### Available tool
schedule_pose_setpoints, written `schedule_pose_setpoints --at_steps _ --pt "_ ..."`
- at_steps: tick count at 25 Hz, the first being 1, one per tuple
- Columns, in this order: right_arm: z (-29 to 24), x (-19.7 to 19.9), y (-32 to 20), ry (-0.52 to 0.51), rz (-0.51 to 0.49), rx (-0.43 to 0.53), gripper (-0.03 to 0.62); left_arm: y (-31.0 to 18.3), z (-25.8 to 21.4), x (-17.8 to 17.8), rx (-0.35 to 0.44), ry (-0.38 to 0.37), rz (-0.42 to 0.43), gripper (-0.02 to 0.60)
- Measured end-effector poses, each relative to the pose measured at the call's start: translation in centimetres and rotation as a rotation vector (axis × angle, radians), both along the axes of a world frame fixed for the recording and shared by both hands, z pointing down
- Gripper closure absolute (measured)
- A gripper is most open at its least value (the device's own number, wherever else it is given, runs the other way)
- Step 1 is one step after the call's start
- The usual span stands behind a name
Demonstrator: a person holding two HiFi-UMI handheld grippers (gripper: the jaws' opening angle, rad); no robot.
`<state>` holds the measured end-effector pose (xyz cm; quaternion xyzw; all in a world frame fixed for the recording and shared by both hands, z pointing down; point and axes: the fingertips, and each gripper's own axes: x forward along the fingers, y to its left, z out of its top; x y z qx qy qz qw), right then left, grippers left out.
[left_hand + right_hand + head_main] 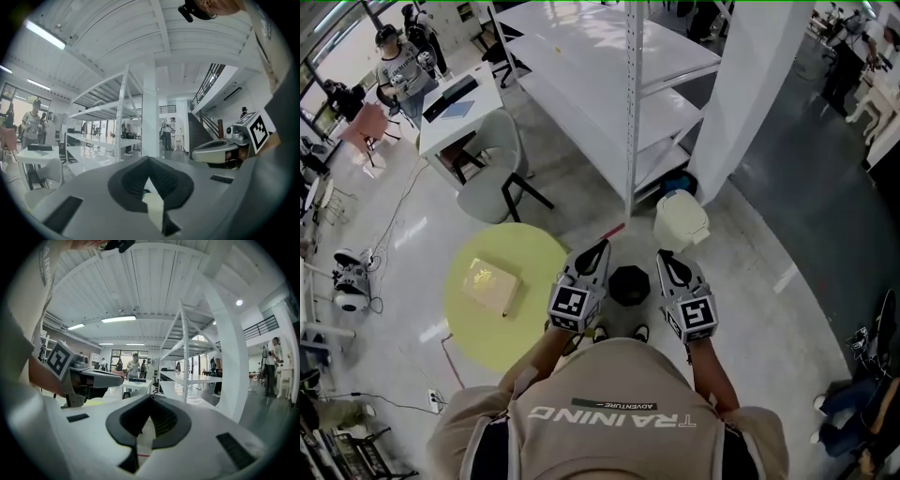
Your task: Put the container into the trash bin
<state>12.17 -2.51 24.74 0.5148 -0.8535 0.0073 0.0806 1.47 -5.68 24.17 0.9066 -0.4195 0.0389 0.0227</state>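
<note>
Container [492, 284] on yellow table [469, 328] beside left hand-held gripper [602, 246], right hand-held gripper [664, 255], both closed, empty.

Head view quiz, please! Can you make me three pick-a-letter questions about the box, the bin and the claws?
1. Where is the pale square plastic container? A on a red sofa; B on the round yellow table; C in a blue bucket.
2. What colour is the lidded plastic trash bin? A red; B black; C cream-white.
3. How are the left claw and right claw? A both shut, empty; B both wide open; C both squeezing the container.
Answers: 1 B, it lies on the tabletop. 2 C, its lid and body look cream-white. 3 A, each claw's jaws meet with nothing between.
</note>
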Motion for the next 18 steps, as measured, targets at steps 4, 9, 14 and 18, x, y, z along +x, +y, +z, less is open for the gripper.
schedule_pose_setpoints --at_steps 4,9,14,18 --pt "0.11 -0.11 -0.26 -0.003 -0.001 -0.004 0.589 -0.01 0.11 -0.03 -0.021 0.021 0.004 0.580" --pt "-0.09 -0.49 -0.41 -0.005 -0.009 0.004 0.589 0.13 -0.49 -0.08 -0.022 0.034 0.011 0.580" --pt "0.08 -0.68 -0.63 -0.006 -0.008 0.005 0.591 -0.06 0.12 -0.55 -0.026 0.025 0.003 0.580" --pt "0.05 -0.46 -0.54 -0.004 -0.008 0.000 0.591 -0.09 -0.06 -0.62 -0.027 0.027 -0.006 0.580"
